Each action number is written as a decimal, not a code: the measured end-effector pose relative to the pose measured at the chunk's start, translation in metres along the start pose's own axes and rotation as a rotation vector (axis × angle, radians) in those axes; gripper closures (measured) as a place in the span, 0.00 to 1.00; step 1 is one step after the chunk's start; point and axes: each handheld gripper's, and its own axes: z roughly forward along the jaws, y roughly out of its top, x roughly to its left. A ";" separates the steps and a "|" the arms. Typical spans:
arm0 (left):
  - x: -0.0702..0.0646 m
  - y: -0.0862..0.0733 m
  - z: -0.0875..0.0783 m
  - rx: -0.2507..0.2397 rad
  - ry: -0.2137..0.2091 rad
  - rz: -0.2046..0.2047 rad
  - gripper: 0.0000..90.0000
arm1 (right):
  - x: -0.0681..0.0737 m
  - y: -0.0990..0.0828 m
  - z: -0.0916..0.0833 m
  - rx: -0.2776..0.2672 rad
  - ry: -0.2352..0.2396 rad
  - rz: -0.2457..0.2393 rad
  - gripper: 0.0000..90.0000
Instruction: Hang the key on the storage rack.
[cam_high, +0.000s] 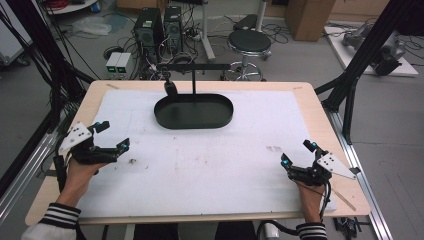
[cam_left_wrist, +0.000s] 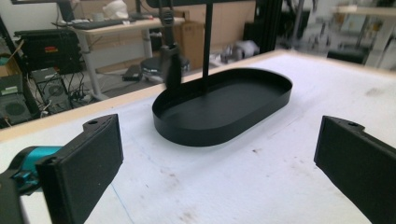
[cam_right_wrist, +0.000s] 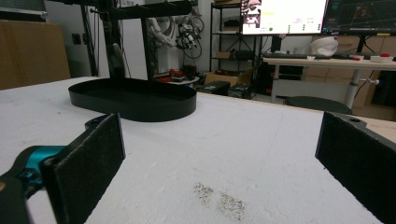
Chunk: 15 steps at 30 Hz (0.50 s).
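A black oval tray (cam_high: 194, 112) sits at the far middle of the white mat, with a thin black post rising from it to a T-shaped crossbar (cam_high: 194, 66). A small dark object (cam_high: 171, 89) hangs from the bar's left end over the tray's rim. My left gripper (cam_high: 111, 135) rests at the mat's left edge, open and holding nothing; the tray (cam_left_wrist: 224, 107) lies ahead of its jaws. My right gripper (cam_high: 298, 153) rests at the right edge, open and holding nothing, with the tray (cam_right_wrist: 133, 99) far off to its left.
The white mat (cam_high: 210, 160) covers most of the wooden table (cam_high: 310, 92). Dark smudges (cam_right_wrist: 219, 200) mark the mat near the right gripper. Black frame struts (cam_high: 357, 60) stand at both table sides. A stool (cam_high: 249, 42) and computer towers (cam_high: 160, 27) are on the floor behind.
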 end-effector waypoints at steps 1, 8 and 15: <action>-0.002 -0.004 -0.003 -0.014 0.008 0.003 0.02 | 0.001 0.000 0.000 0.002 0.001 0.004 0.00; -0.018 -0.038 -0.018 -0.069 0.006 0.039 0.02 | 0.000 0.000 0.000 -0.002 0.000 0.000 0.00; -0.017 -0.052 -0.023 -0.111 0.019 0.015 0.02 | 0.000 0.000 -0.001 0.002 0.002 0.017 0.00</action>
